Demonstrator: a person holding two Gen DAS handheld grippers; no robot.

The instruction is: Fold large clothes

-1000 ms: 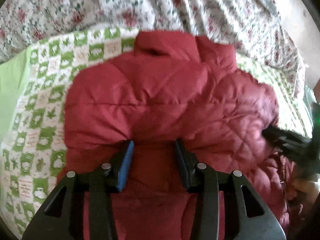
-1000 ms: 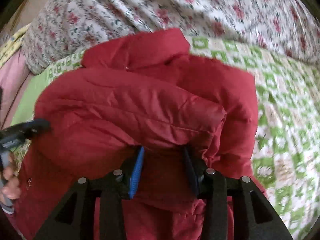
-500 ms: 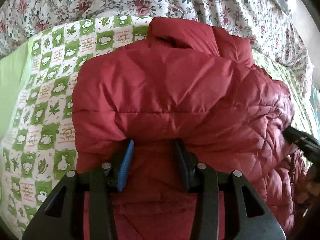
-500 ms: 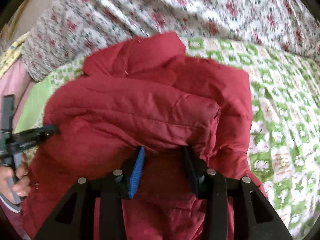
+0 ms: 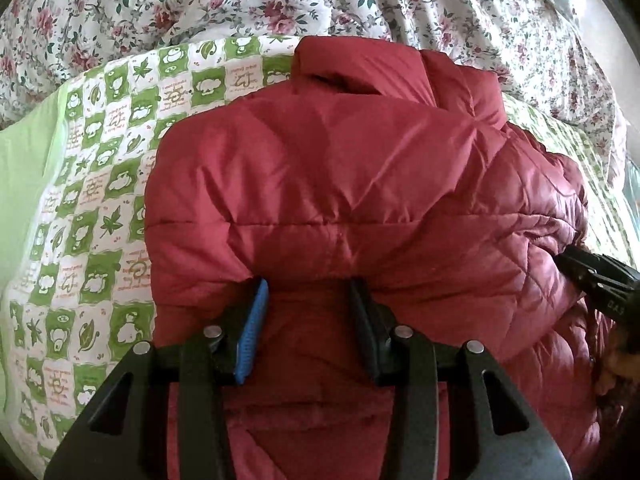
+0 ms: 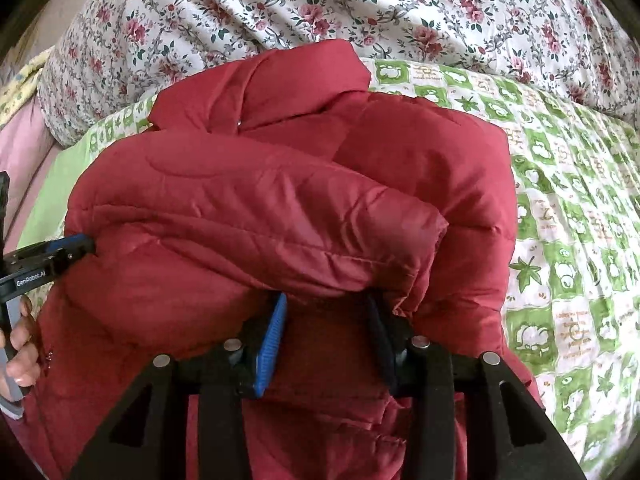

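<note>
A red quilted jacket (image 5: 340,180) lies on the bed, its collar (image 5: 352,68) at the far end. Its near part is doubled over toward the collar. My left gripper (image 5: 308,284) is shut on the left side of this thick fold, fingertips buried under the puffed edge. In the right wrist view the jacket (image 6: 280,216) bulges over my right gripper (image 6: 326,298), whose jaws are closing on the fold's right side with fabric between them. Each view shows the other gripper at the jacket's side: right gripper (image 5: 592,272), left gripper (image 6: 76,246).
A green-and-white checked quilt (image 5: 100,220) (image 6: 560,240) lies under the jacket. Bunched floral bedding (image 5: 280,0) (image 6: 360,0) rises behind the collar. A person's hand (image 6: 20,336) holds the left gripper's handle. A pink sheet (image 6: 24,140) shows at the far left.
The left gripper sank slightly with the fold, and its view went from blurred to sharp. The right gripper's view hardly changed; both keep fabric between their fingers.
</note>
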